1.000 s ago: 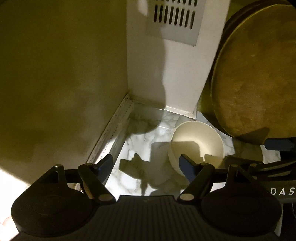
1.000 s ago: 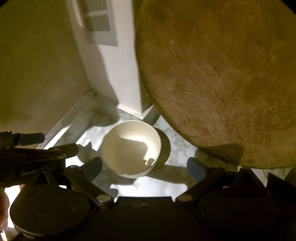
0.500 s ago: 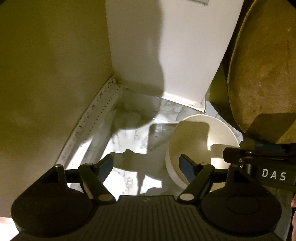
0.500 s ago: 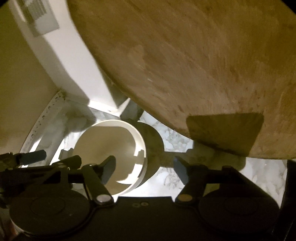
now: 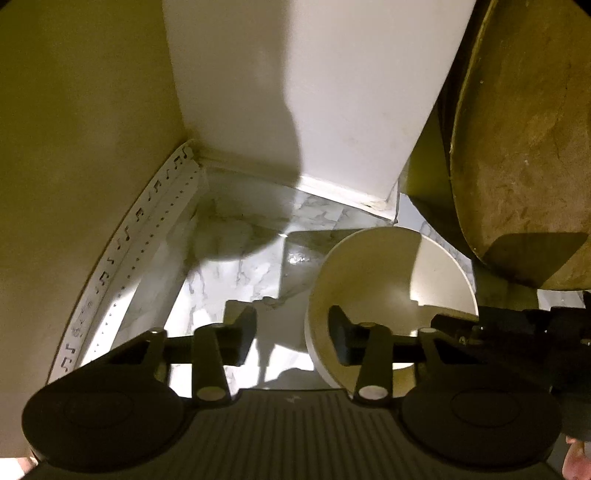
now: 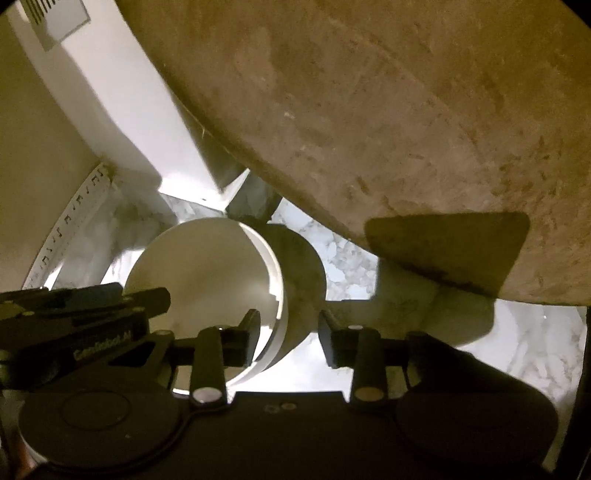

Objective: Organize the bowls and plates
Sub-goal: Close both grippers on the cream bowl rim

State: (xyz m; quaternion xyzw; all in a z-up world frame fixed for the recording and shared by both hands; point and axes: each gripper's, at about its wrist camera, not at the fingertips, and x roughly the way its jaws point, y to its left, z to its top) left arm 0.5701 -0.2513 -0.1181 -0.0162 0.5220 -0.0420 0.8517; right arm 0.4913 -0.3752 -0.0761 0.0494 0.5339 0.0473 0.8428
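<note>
A yellowish wall (image 5: 81,122) meets a white panel (image 5: 332,96) in a corner. The marble shelf (image 5: 236,273) below is lit hard from the front and crossed by dark shadows. A white strip (image 5: 147,229) printed with music notes runs along the foot of the yellowish wall. A slotted vent (image 6: 55,14) sits high on the panel (right wrist view only).
</note>
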